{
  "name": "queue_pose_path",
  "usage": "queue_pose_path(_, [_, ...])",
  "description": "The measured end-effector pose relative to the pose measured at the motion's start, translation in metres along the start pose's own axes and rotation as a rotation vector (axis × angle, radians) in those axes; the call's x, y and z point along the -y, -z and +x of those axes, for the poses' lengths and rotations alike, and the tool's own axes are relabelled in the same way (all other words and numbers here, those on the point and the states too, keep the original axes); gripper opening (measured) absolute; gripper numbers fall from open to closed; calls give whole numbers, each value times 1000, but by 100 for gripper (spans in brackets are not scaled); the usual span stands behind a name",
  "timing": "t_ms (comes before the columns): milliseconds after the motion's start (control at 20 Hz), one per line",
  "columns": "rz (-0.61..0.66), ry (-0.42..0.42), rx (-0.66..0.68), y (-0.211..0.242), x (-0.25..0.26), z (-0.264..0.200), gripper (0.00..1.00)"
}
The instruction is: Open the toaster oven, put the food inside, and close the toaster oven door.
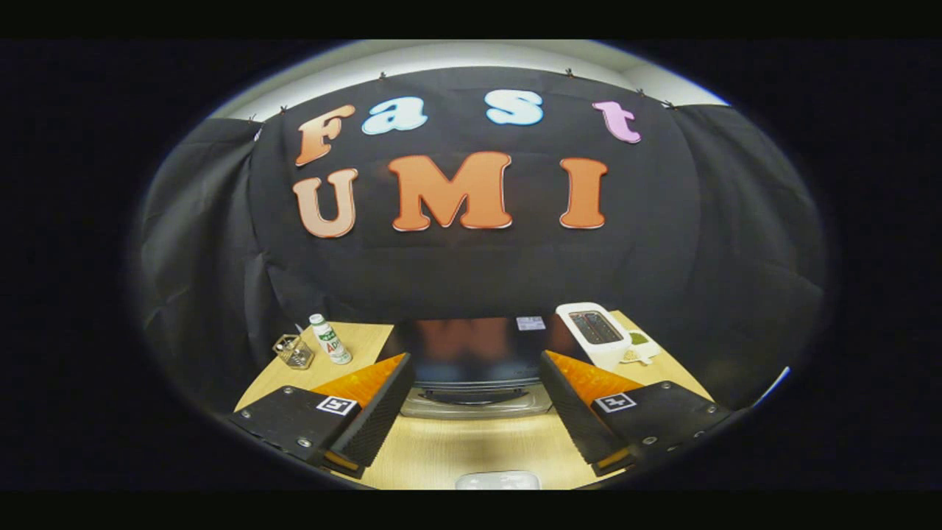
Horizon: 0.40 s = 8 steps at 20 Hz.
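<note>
The toaster oven (pixel 475 346) is a dark, glossy box on the wooden table (pixel 471 445), straight ahead beyond my fingers. Its door looks closed, with a handle (pixel 475 396) along the front lower edge. My gripper (pixel 475 401) is open, its two fingers spread wide and nothing between them. It hovers above the table, a little short of the oven. A pale, flat object (pixel 498 481) shows at the table's near edge below the fingers; I cannot tell what it is.
A white pop-up toaster (pixel 595 333) stands right of the oven, with a small white dish (pixel 637 350) beside it. Left of the oven are a small white bottle (pixel 330 338) and a clear glass container (pixel 294 351). Black cloth walls the booth behind.
</note>
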State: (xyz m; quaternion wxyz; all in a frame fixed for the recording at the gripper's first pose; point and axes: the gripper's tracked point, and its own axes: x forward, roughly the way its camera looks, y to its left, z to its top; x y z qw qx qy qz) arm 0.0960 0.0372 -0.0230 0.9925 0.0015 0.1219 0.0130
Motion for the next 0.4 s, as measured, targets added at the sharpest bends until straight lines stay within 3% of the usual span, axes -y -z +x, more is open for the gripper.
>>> queue_pose_path(400, [10, 2, 94, -40, 6, -43, 100])
